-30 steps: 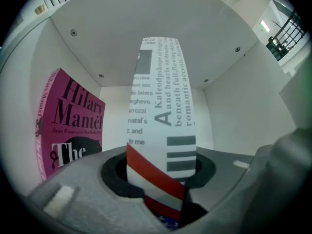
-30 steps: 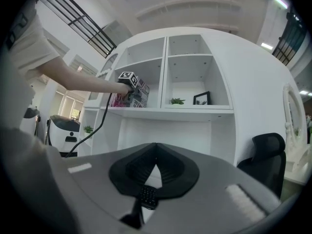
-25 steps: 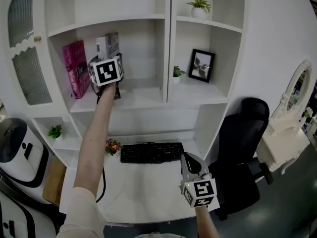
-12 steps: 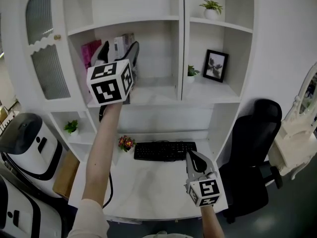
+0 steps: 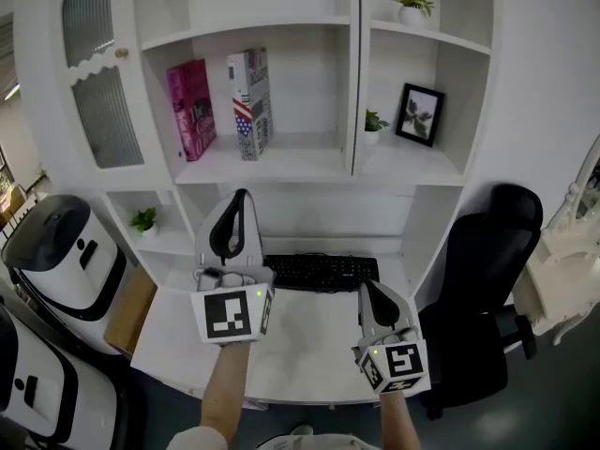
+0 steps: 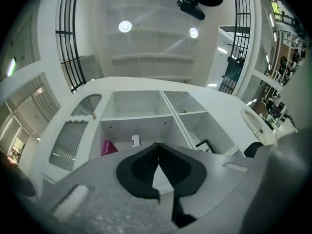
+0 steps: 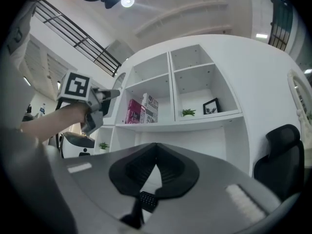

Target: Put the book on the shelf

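The book [image 5: 249,102], white with a flag pattern, stands upright on the middle shelf [image 5: 291,165] next to a pink book [image 5: 191,109]. No gripper touches it. My left gripper [image 5: 241,196] is low over the desk, well below the shelf, jaws shut and empty. In the left gripper view the jaws [image 6: 158,148] meet, with the book [image 6: 135,140] far beyond. My right gripper [image 5: 367,288] hovers over the desk's right side, jaws together with nothing held. The right gripper view shows its shut jaws [image 7: 156,147], the book [image 7: 150,108] and the left gripper [image 7: 108,94].
A black keyboard [image 5: 319,272] lies at the back of the white desk [image 5: 309,340]. A black chair [image 5: 483,251] stands at the right. A framed picture [image 5: 419,113] and small plants [image 5: 373,122] occupy the right shelves. White rounded machines [image 5: 61,261] stand at the left.
My left gripper let go of the book, drew back from the shelf down to the desk, and its jaws closed. The book stays on the shelf. The right gripper barely moved.
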